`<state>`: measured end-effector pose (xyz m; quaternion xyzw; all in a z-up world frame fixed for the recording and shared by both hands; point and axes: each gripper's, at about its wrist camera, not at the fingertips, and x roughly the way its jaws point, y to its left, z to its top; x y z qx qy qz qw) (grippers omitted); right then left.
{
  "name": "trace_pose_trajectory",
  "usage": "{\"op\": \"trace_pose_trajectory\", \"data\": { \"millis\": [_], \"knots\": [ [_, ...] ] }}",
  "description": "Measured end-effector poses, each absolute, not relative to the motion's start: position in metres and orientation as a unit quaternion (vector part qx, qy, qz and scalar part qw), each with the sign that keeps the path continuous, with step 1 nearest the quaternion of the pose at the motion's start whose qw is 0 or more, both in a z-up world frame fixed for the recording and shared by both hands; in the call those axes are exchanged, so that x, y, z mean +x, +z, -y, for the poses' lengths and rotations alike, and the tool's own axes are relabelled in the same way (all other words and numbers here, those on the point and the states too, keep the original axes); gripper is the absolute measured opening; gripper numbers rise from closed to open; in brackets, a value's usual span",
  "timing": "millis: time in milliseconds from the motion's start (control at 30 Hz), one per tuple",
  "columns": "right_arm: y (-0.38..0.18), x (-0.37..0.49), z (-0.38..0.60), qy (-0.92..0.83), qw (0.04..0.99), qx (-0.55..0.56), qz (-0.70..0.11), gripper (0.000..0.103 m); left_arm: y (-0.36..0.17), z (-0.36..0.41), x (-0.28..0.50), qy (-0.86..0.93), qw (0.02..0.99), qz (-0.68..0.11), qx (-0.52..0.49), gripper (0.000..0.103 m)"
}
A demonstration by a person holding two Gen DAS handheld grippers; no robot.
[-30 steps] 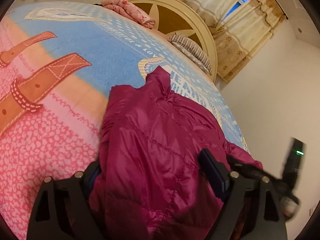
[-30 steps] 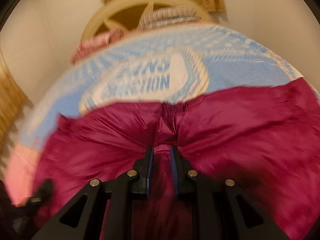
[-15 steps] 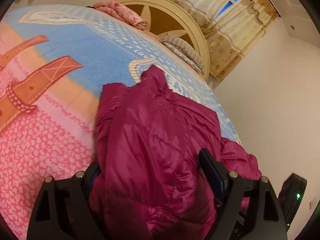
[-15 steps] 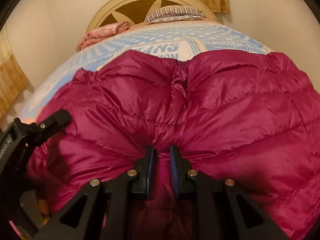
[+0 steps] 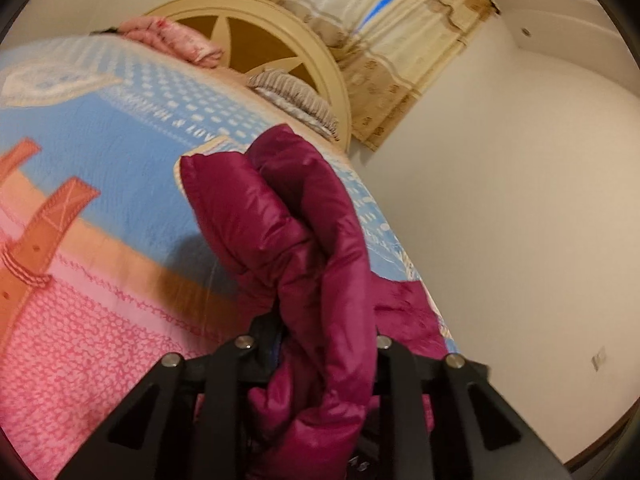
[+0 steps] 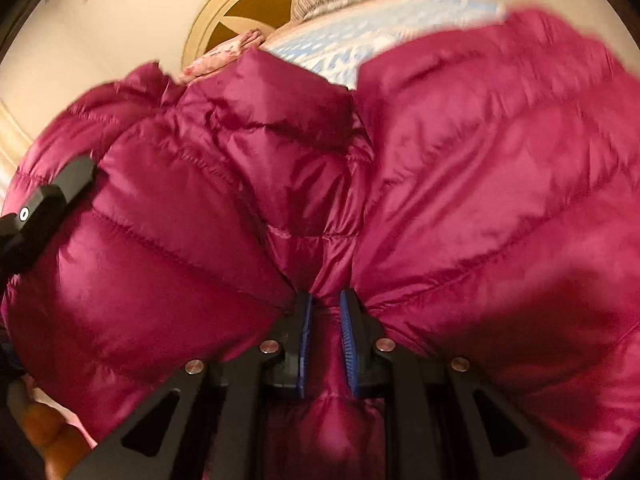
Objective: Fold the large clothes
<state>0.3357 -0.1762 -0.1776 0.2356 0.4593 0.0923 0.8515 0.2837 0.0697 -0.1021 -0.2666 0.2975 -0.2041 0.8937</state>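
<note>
The left claw (image 5: pixel 320 344) has just been closing and is clamping a bunched fold of the magenta puffer jacket (image 5: pixel 304 240), apparently lifting it off the bed (image 5: pixel 120 152). The right claw (image 6: pixel 325 312) is pinching the jacket's middle seam.

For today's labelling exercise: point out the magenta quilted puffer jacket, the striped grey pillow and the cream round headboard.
magenta quilted puffer jacket (image 6: pixel 500 168), right wrist view, broad right panel.
striped grey pillow (image 5: pixel 294 94), left wrist view, its middle.
cream round headboard (image 5: pixel 332 80), left wrist view, right rim.
</note>
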Motion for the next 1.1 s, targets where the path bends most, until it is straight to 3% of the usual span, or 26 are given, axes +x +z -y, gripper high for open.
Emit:
{"op": "trace_pose_trajectory", "data": {
  "millis": [200, 433, 567, 833, 900, 933, 967, 1033, 1100],
  "knots": [
    [-0.193, 0.307, 0.123, 0.212, 0.763, 0.365, -0.489, 0.015, -0.068, -0.071, 0.249, -0.195, 0.912, -0.298, -0.205, 0.024],
    [-0.191, 0.286, 0.09, 0.279, 0.731, 0.377, -0.495, 0.014, -0.055, -0.06, 0.219, -0.188, 0.927, -0.293, -0.142, 0.024],
    [-0.178, 0.27, 0.125, 0.283, 0.738, 0.377, -0.483, 0.014, -0.06, -0.035, 0.217, -0.206, 0.925, -0.298, -0.115, 0.024],
    [-0.113, 0.212, 0.271, 0.133, 0.863, 0.321, -0.367, 0.015, -0.085, 0.053, 0.218, -0.281, 0.9, -0.329, -0.062, 0.024],
    [-0.109, 0.208, 0.297, 0.129, 0.865, 0.333, -0.353, 0.019, -0.099, 0.075, 0.221, -0.282, 0.898, -0.337, -0.03, 0.023],
    [-0.11, 0.206, 0.307, 0.133, 0.861, 0.347, -0.347, 0.028, -0.108, 0.083, 0.223, -0.282, 0.895, -0.345, -0.019, 0.023],
    [-0.111, 0.203, 0.31, 0.137, 0.857, 0.363, -0.34, 0.049, -0.116, 0.086, 0.226, -0.286, 0.89, -0.354, -0.019, 0.023],
    [-0.108, 0.198, 0.317, 0.155, 0.849, 0.395, -0.316, 0.082, -0.126, 0.084, 0.229, -0.293, 0.884, -0.364, -0.034, 0.023],
    [-0.101, 0.205, 0.32, 0.188, 0.842, 0.407, -0.301, 0.084, -0.131, 0.079, 0.221, -0.294, 0.884, -0.362, -0.038, 0.023]
  ]
}}
